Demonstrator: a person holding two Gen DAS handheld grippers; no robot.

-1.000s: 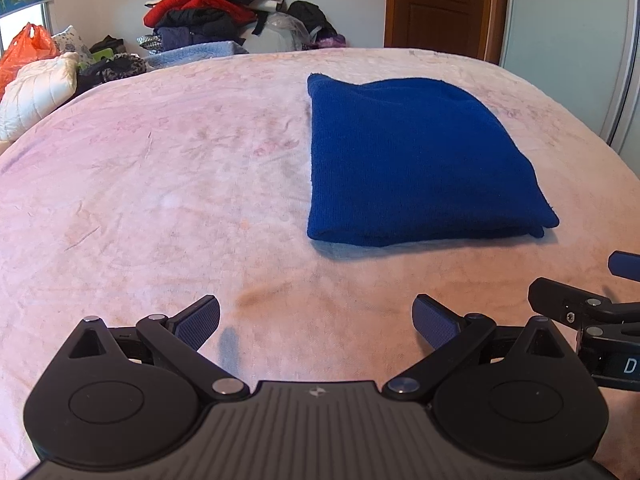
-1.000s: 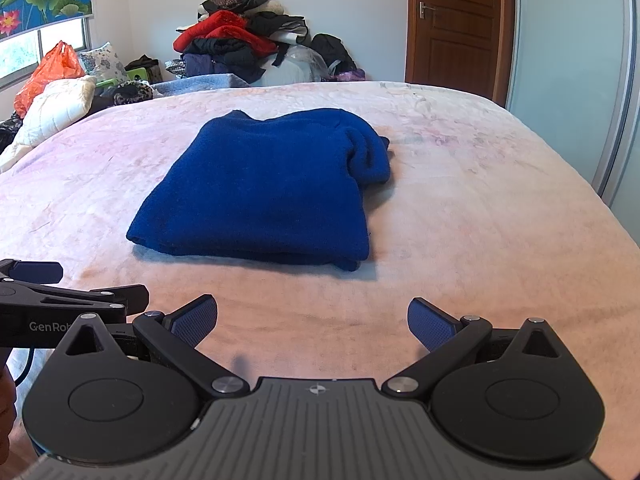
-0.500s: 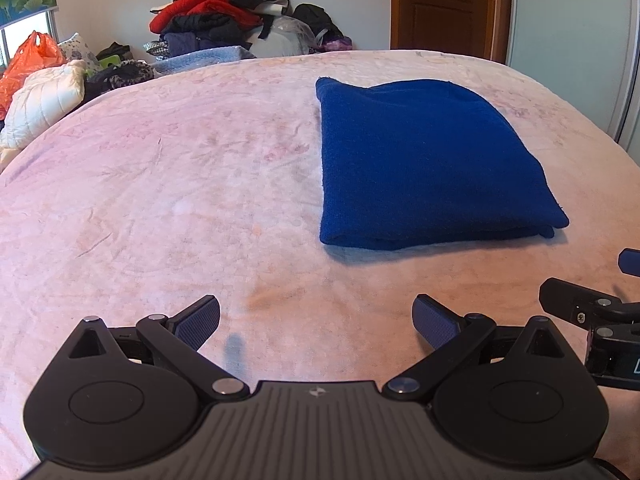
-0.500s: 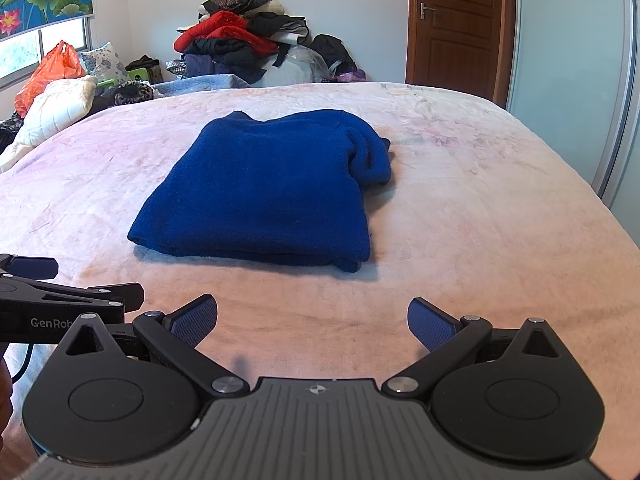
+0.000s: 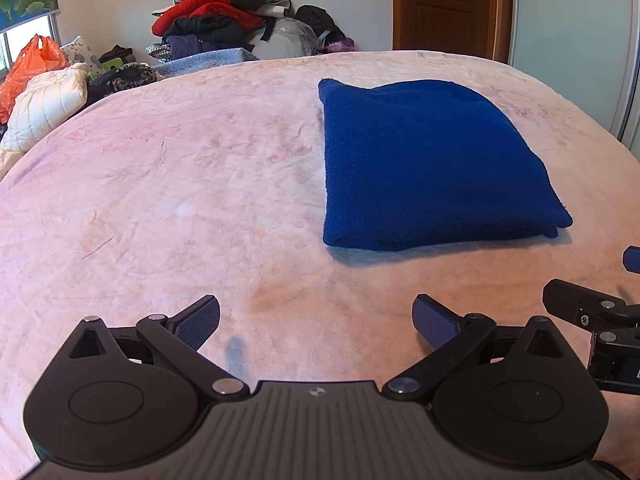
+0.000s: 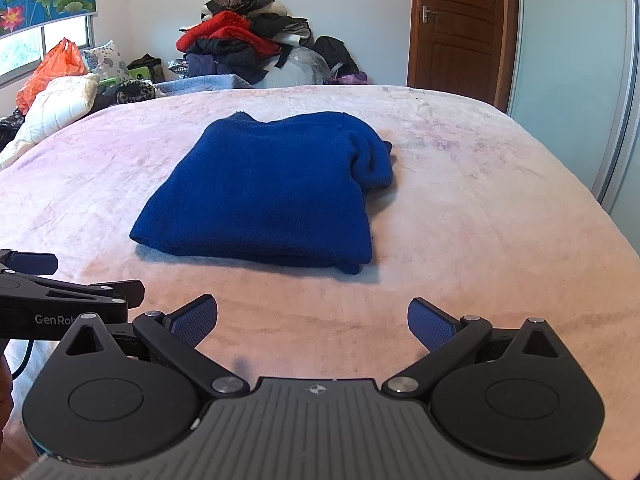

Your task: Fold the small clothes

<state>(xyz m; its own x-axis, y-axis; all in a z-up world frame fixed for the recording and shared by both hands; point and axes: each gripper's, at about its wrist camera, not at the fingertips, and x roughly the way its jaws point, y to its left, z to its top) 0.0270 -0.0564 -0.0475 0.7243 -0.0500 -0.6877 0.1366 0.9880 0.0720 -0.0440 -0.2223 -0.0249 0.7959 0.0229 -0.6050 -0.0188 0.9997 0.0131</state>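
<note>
A blue sweater (image 5: 432, 164) lies folded into a neat rectangle on the pink bed (image 5: 160, 200), ahead of both tools and touching neither. The left gripper (image 5: 316, 322) and the right gripper (image 6: 312, 320) hang over the bedspread near its front edge, each with its jaws spread wide and holding nothing. The knit looks soft, thick and light, likely to sag and slide apart if lifted by one layer, so the safest hold would pinch all layers together at the two near corners.
</note>
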